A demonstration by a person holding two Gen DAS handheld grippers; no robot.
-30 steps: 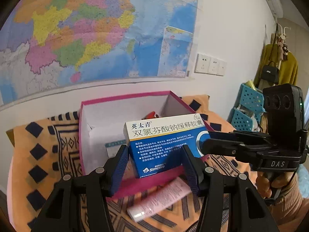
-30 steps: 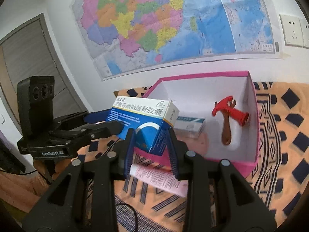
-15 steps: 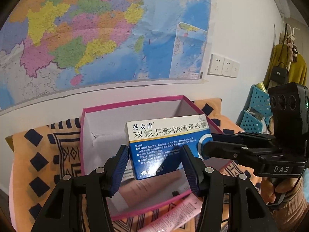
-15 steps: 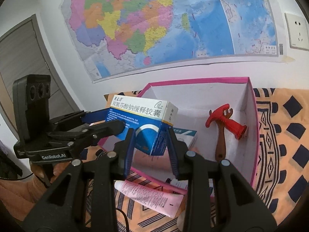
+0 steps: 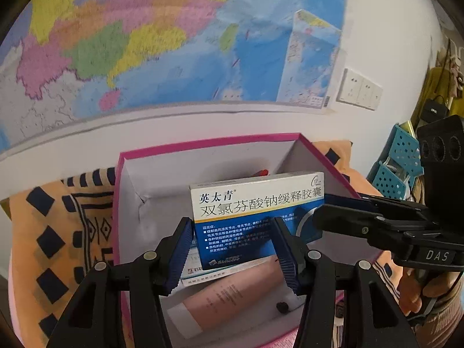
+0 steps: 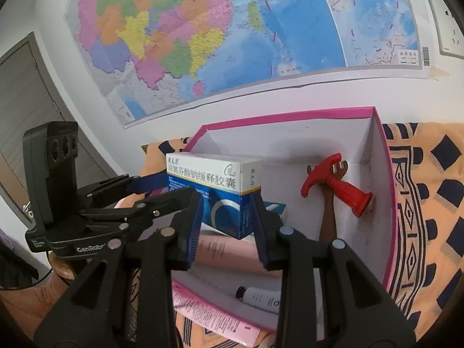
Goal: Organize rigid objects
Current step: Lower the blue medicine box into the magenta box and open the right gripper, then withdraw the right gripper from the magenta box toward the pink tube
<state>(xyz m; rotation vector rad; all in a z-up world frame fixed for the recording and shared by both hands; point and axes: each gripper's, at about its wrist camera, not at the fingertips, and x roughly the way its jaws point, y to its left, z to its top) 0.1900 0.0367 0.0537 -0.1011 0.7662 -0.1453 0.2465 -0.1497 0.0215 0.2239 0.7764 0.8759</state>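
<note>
A blue and white medicine box (image 5: 255, 217) is held by both grippers above the open pink box (image 5: 203, 142). My left gripper (image 5: 233, 249) is shut on its lower part. My right gripper (image 6: 227, 229) is shut on its end, where the medicine box (image 6: 214, 194) also shows. It hangs over the inside of the pink box (image 6: 290, 116). Inside lie a pink tube (image 5: 229, 295), a small white carton (image 5: 197, 272), a red toy hammer (image 6: 336, 182), a brown wooden fork (image 6: 327, 211) and a small white tube (image 6: 261, 297).
The pink box stands on an orange patterned cloth (image 6: 429, 203) against a white wall with a map (image 5: 174, 43). A pink tube (image 6: 220, 323) lies on the cloth in front of the box. Blue perforated baskets (image 5: 397, 171) stand at the right.
Both grippers have carried the medicine box forward, from in front of the pink box to over its inside. Both grips have stayed shut.
</note>
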